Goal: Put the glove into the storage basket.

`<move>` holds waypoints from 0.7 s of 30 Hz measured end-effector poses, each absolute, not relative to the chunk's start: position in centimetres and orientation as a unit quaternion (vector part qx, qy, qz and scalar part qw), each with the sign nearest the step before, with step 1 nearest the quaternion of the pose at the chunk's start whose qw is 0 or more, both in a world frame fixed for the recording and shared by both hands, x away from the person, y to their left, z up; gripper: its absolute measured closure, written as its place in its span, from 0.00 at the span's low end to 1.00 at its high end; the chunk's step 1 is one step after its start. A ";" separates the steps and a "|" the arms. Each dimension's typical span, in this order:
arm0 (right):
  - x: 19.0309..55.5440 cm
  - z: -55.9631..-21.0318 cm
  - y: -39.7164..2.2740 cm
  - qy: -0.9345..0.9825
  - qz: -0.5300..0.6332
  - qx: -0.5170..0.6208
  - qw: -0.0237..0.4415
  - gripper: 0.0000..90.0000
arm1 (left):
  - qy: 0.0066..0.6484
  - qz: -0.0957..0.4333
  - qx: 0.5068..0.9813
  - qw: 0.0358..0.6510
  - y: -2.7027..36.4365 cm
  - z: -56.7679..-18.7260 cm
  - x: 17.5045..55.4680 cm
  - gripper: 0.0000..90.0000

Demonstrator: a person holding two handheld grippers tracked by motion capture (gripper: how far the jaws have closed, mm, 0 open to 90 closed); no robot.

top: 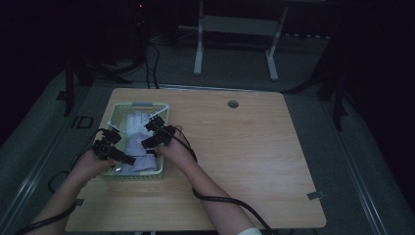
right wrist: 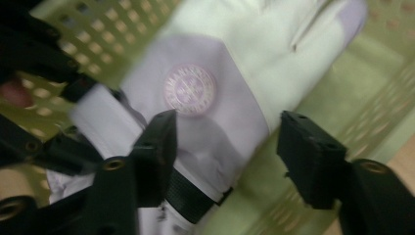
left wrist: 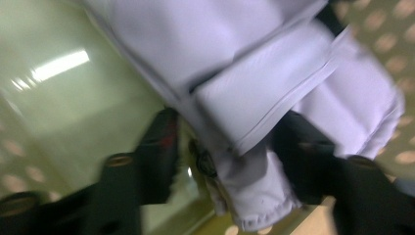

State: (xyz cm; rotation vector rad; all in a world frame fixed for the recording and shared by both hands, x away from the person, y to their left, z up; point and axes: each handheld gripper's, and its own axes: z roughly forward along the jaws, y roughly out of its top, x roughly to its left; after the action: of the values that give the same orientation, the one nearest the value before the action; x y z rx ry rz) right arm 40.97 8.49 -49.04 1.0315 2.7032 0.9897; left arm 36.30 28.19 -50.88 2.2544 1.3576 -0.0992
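- A pale glove (top: pixel 137 139), white at the fingers and lilac toward the cuff, lay inside a light green basket (top: pixel 140 104) at the left side of the tabletop (top: pixel 235 147). Its fingers pointed away from the person.
- The left gripper (top: pixel 115 155) sat at the basket's near left corner, over the cuff end. In the left gripper view its jaws stood apart, with folded lilac fabric (left wrist: pixel 274 98) lying between them; the pads did not look pressed on it.
- The right gripper (top: pixel 157 136) hung over the basket's right wall, angled in toward the glove. Its jaws were apart in the right gripper view, one on the lilac back near a round badge (right wrist: pixel 189 90) and a black strap (right wrist: pixel 193 198), the other over the basket's floor.
- Judging by this, both hands had let go: the glove rested on the basket's floor under its own weight and nothing was clamped.
- The basket's perforated walls closed the glove in on all sides, so the only way out for either gripper was upward. The left jaws sat close to the near wall and the right jaws close to the right wall, leaving little sideways room.
- To the right of the basket the tabletop lay bare as far as a small round hole (top: pixel 233 104) near the far edge, giving wide room there.
- Cables (top: pixel 225 200) trailed back off the near edge.
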 end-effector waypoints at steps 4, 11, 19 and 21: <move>41.1 -47.9 7.6 0.879 0.345 0.327 0.029 0.28 | 0.495 0.010 0.822 0.282 28.3 -49.6 35.5 0.20; 40.8 -47.0 6.1 0.884 0.361 0.296 0.031 0.18 | 0.496 0.084 0.785 0.362 28.0 -48.4 33.8 0.15; 40.5 -46.1 4.4 0.882 0.374 0.284 0.040 0.16 | 0.482 0.122 0.762 0.415 26.6 -47.6 32.1 0.08; 40.4 -45.8 3.9 0.882 0.375 0.281 0.045 0.15 | 0.483 0.144 0.755 0.418 26.0 -47.4 31.7 0.03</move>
State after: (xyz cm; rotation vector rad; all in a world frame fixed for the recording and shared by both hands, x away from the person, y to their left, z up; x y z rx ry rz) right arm 40.44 3.88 -45.81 0.8583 2.6952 1.1471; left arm 31.71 26.01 -47.40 1.8948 1.2123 0.3620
